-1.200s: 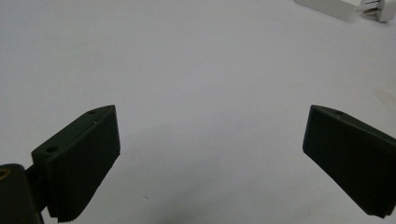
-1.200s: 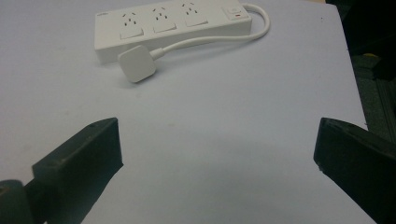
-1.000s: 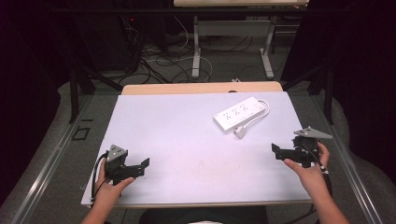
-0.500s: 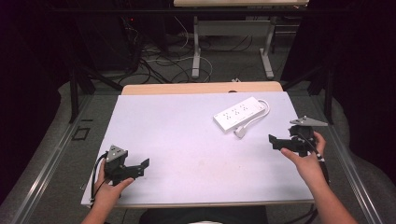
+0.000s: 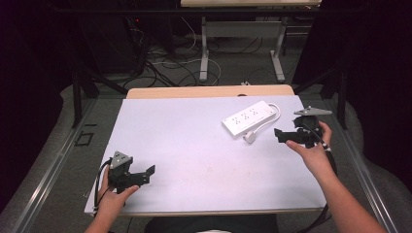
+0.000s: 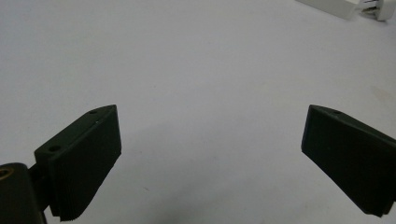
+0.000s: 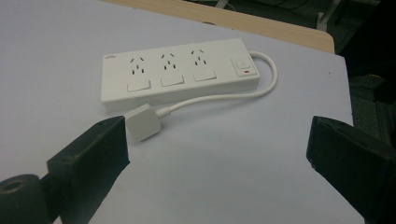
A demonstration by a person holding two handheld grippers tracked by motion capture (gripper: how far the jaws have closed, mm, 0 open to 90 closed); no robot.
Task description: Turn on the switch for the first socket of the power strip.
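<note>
Your right gripper (image 5: 282,137) hangs just right of the power strip (image 5: 248,118), jaws spread wide and holding nothing. The strip lies flat on the table (image 5: 194,131), its plug (image 7: 144,122) beside it. Your left gripper (image 5: 148,173) sits well away from the strip, jaws also wide, nothing held.

1. You sit at a table (image 5: 194,145) with a pale lilac-white top; a wooden strip (image 5: 209,91) runs along its far edge.
2. Beyond it you see a grey floor (image 5: 233,68) strewn with cables (image 5: 165,63).
3. A second desk (image 5: 250,3) stands at the back on two white legs (image 5: 204,48).
4. Black curtains (image 5: 374,58) close the room at your left and right.
5. Metal rails (image 5: 48,174) run along the floor on both sides of your table.
6. Light falls evenly from above.
</note>
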